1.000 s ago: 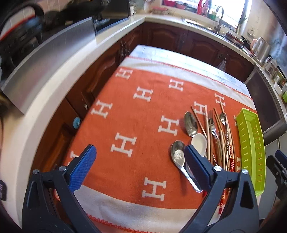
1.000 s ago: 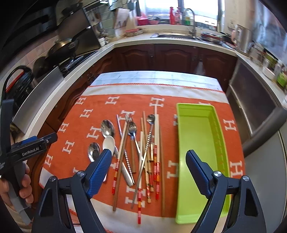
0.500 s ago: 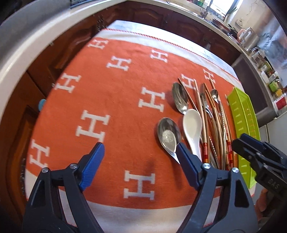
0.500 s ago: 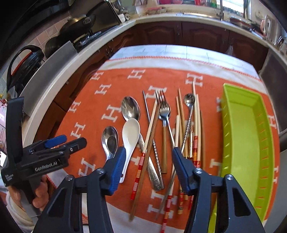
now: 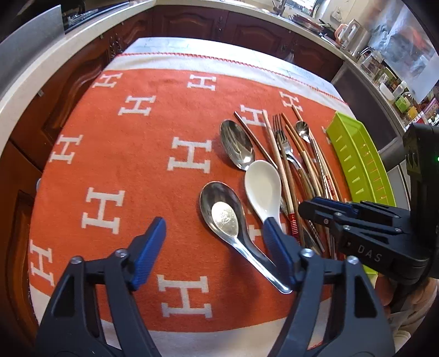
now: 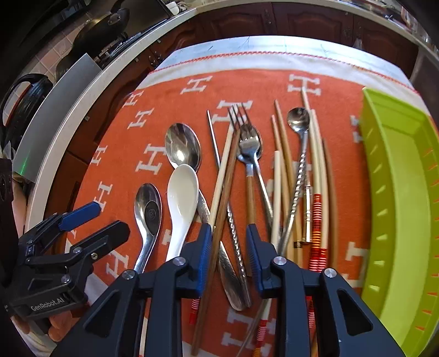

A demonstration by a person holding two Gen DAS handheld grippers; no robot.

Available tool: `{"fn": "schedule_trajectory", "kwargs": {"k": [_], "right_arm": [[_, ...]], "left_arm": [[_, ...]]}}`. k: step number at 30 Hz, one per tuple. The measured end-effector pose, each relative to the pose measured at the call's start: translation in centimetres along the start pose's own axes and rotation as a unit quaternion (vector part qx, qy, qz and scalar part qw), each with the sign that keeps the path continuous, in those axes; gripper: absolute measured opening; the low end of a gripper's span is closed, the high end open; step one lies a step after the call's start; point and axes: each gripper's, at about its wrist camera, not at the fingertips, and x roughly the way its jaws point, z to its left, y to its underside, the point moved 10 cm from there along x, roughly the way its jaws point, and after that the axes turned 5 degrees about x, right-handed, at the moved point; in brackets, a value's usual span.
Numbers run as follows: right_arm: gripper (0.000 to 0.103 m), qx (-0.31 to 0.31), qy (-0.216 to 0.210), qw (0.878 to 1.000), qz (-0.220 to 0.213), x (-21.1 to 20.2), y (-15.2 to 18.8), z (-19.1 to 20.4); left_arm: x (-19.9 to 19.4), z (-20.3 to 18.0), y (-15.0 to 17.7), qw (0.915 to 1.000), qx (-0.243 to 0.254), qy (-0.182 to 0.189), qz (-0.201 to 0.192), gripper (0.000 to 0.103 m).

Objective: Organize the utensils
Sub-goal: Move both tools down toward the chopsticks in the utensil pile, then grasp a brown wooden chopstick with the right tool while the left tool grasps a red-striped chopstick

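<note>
Utensils lie on an orange cloth (image 5: 137, 170): a small steel spoon (image 5: 222, 214), a white ceramic spoon (image 5: 263, 186), a large steel spoon (image 5: 237, 145), forks (image 6: 248, 142) and many chopsticks (image 6: 315, 170). My left gripper (image 5: 214, 247) hangs low over the small steel spoon. Its jaws are closing, the handle runs past the right pad, and no pad presses it. My right gripper (image 6: 229, 258) is closing around a dark brown chopstick (image 6: 225, 197) and a twisted metal chopstick (image 6: 234, 230); the pads do not clamp them. A lime green tray (image 6: 397, 192) lies empty at the right.
A white countertop (image 5: 33, 74) over dark wooden cabinets (image 5: 192, 22) wraps around the table. A stove with a pan (image 6: 101, 27) is at the left. A kettle and jars (image 5: 354, 33) stand at the back right. A hand (image 6: 59, 326) holds the left gripper.
Both grippers have sunk toward the cloth and their jaws have narrowed. The right one moved left, from beside the tray onto the chopstick pile. The left one closed in on the small steel spoon.
</note>
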Motion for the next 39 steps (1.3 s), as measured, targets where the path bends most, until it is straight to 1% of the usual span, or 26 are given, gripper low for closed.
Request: {"fn": "schedule_trajectory", "kwargs": {"k": [1,5,10,14,15,18,23,25,28,30,31,35,37,39], "right_arm": [[0.021,-0.001,-0.004,1.0,0.002,0.2,0.0,0.1],[0.015,-0.001,-0.012,1.0,0.006,0.9,-0.1,0.5],[0.014,0.007,-0.007,1.0,0.015,1.7,-0.2,-0.1],[0.01,-0.002,0.007,1.0,0.009,1.8,-0.4,0.0],[0.008,0.002,0.007,1.0,0.007,1.8,-0.5,0.0],[0.007,0.011,-0.004,1.0,0.001,1.4,-0.5,-0.1],[0.007,0.02,-0.022,0.999,-0.013,0.0,-0.4,-0.2],[0.007,0.028,-0.029,0.999,-0.017,-0.6,-0.2,-0.3],[0.007,0.048,-0.046,0.998,-0.024,-1.8,-0.3,-0.9],[0.007,0.059,-0.054,0.996,-0.03,-2.6,-0.4,-1.5],[0.007,0.067,-0.058,0.996,-0.033,-3.1,-0.4,-1.8],[0.007,0.091,-0.073,0.992,-0.045,-4.7,-0.5,-3.3],[0.007,0.098,-0.077,0.991,-0.049,-5.2,-0.5,-3.9],[0.007,0.106,-0.081,0.99,-0.049,-5.6,-0.3,-4.5]], "left_arm": [[0.1,0.0,0.1,1.0,0.0,0.002,0.002,0.063],[0.7,0.1,0.2,1.0,-0.003,0.005,0.008,0.06],[0.9,-0.1,0.0,1.0,0.0,0.008,0.006,0.059],[0.9,-0.7,-0.3,0.9999,0.006,0.011,0.005,0.059],[0.8,-0.8,-0.3,0.9999,0.008,0.012,0.003,0.059],[0.5,-1.5,-0.7,0.9997,0.019,0.015,-0.001,0.058],[0.2,-3.7,-1.8,0.9985,0.037,0.04,-0.003,0.047],[0.1,-5.1,-2.3,0.9972,0.043,0.061,-0.001,0.04],[0.5,-7.3,-2.8,0.9927,0.041,0.112,0.019,0.029],[1.2,-8.4,-3.0,0.9894,0.034,0.136,0.038,0.025],[1.6,-8.8,-3.1,0.9884,0.031,0.141,0.046,0.023],[3.5,-9.6,-3.4,0.9867,0.013,0.145,0.072,0.021],[4.8,-9.6,-3.5,0.9858,-0.002,0.142,0.089,0.015],[6.2,-9.5,-3.4,0.9844,-0.019,0.139,0.105,0.013]]}}
